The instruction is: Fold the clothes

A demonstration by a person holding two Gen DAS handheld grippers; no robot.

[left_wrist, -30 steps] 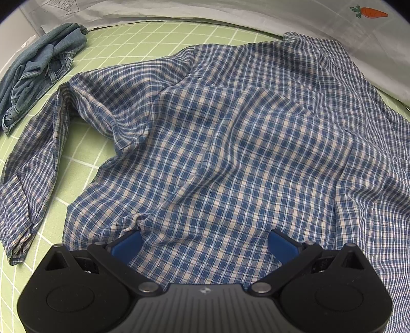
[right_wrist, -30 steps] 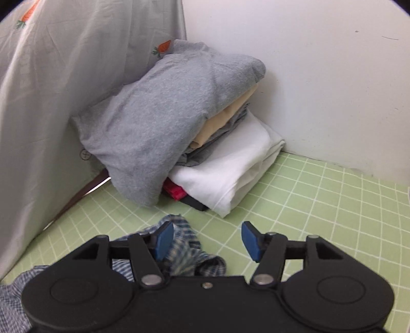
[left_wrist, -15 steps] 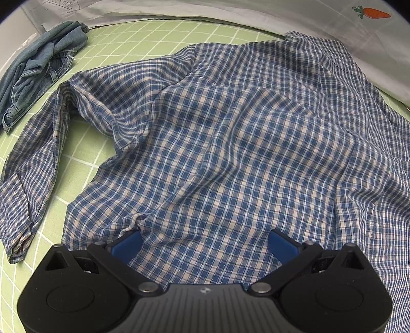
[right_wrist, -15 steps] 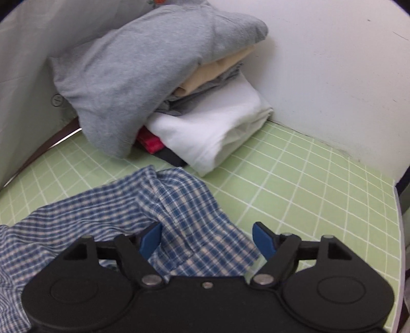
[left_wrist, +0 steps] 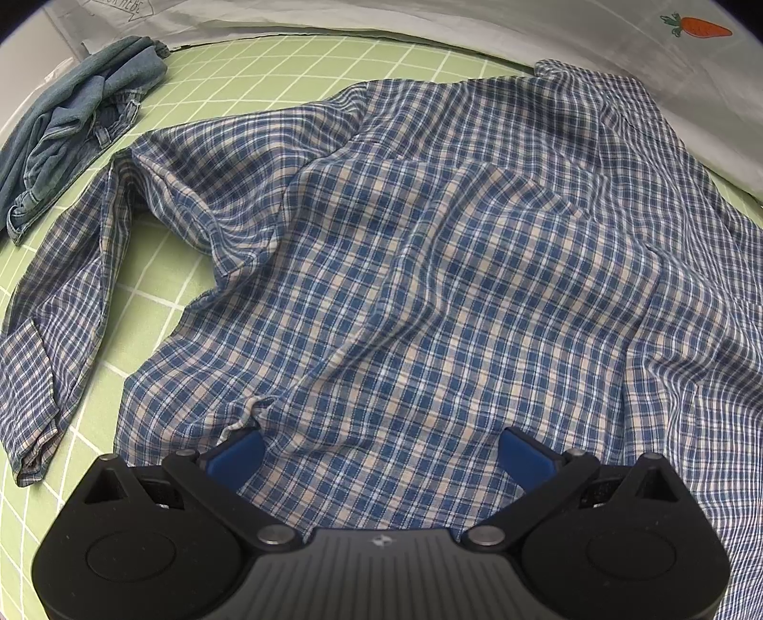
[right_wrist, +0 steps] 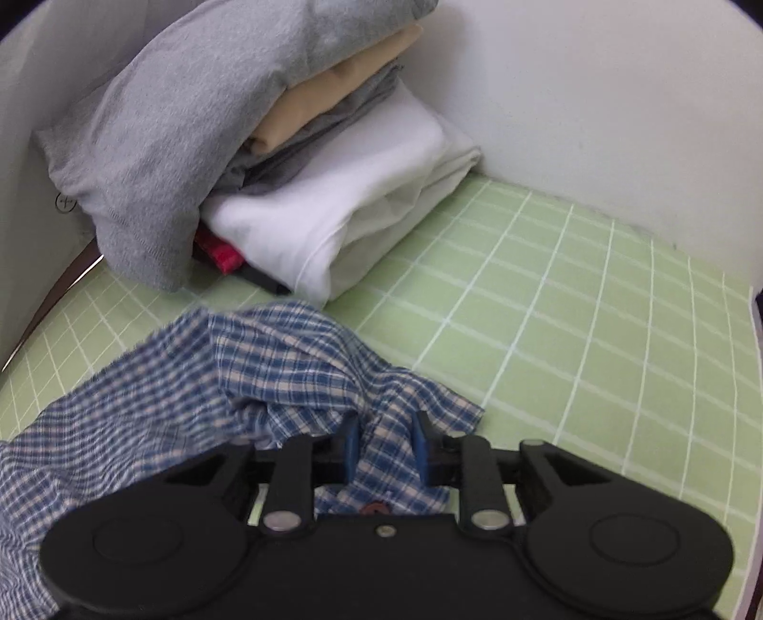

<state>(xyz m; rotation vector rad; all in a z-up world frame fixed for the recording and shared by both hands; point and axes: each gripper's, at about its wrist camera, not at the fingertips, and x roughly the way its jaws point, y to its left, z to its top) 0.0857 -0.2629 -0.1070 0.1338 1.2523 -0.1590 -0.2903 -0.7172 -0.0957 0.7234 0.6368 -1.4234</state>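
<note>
A blue and cream plaid shirt [left_wrist: 405, 267] lies spread and wrinkled on the green grid mat [left_wrist: 157, 267], one sleeve trailing at the left. My left gripper [left_wrist: 379, 450] is open, its blue pads wide apart over the shirt's near hem. In the right wrist view a bunched end of the same shirt [right_wrist: 286, 372] lies on the mat [right_wrist: 548, 334]. My right gripper [right_wrist: 384, 441] has its pads closed in on a fold of that plaid cloth.
A crumpled denim garment [left_wrist: 71, 124] lies at the mat's far left. A white sheet with a carrot print [left_wrist: 696, 28] borders the back. A stack of folded clothes [right_wrist: 267, 143], grey on top, white below, sits in the corner by the white wall.
My right gripper dropped toward the shirt's bunched end and its jaws closed from wide open onto the plaid cloth. The left gripper and the spread shirt barely moved.
</note>
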